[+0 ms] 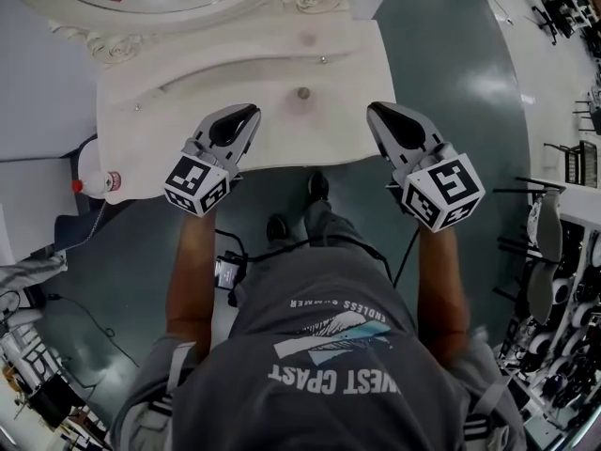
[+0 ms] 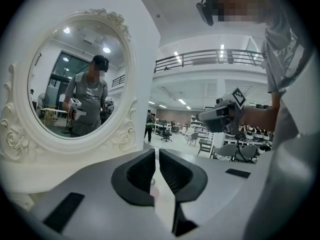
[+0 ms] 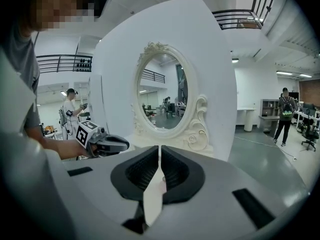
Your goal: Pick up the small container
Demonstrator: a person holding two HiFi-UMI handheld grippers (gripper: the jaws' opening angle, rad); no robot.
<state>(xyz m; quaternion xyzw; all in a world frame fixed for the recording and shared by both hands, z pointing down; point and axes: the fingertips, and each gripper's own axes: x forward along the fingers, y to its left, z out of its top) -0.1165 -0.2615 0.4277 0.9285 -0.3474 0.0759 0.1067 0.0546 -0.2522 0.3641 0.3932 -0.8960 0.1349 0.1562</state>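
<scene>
Jaws of left gripper (image 1: 250,113) and right gripper (image 1: 375,110) are shut, both empty, above the white surface (image 1: 178,111).

The cream-white table (image 1: 347,64) top looks smooth and matt. The oval mirror (image 2: 75,79) has glossy glass in a carved matt white frame. The left gripper (image 2: 156,151) and right gripper (image 3: 160,148) have matt grey plastic shells and ribbed black pads (image 3: 142,171). The dark green floor (image 1: 451,54) gleams.

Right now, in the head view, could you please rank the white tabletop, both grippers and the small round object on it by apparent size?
1. white tabletop
2. left gripper and right gripper: alike, unranked; nearer the camera, so enlarged
3. small round object
</scene>
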